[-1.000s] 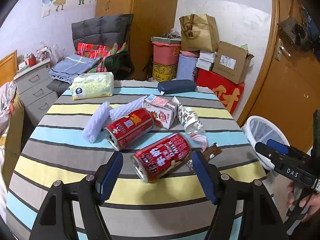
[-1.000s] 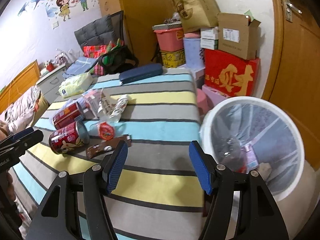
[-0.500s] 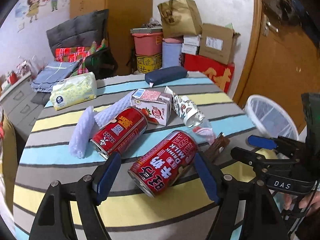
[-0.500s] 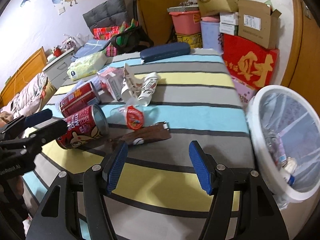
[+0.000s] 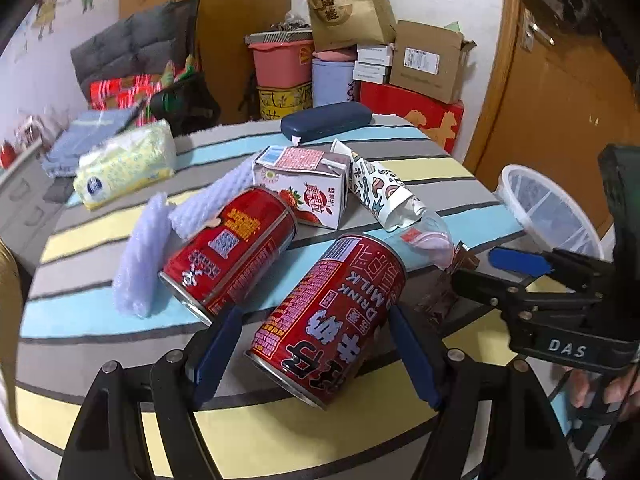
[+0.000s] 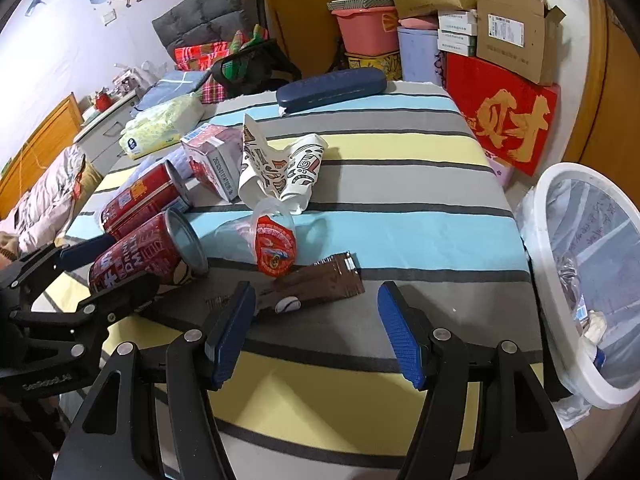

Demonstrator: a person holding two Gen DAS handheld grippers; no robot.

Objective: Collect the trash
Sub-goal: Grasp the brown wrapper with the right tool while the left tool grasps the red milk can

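Striped cloth (image 5: 120, 312) covered the table; at lower centre the left gripper (image 5: 316, 354) straddled the near can (image 5: 328, 320), jaws just widened, not yet pinching. Lower centre, the right gripper (image 6: 316, 332) gaped toward the brown wrapper (image 6: 316, 284); bin (image 6: 560, 320) waited right.

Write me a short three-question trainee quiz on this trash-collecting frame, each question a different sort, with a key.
1. True or false: the left hand-held gripper has its pads pressed on the nearer red can.
2. Which item lies closest ahead of the right hand-held gripper? A) brown wrapper B) tissue pack C) navy case
3. Fill in: the white bin stands beside the table, on the ___ of the right wrist view.

Key: 1 false, the jaws straddle it with gaps. 2 A. 3 right.
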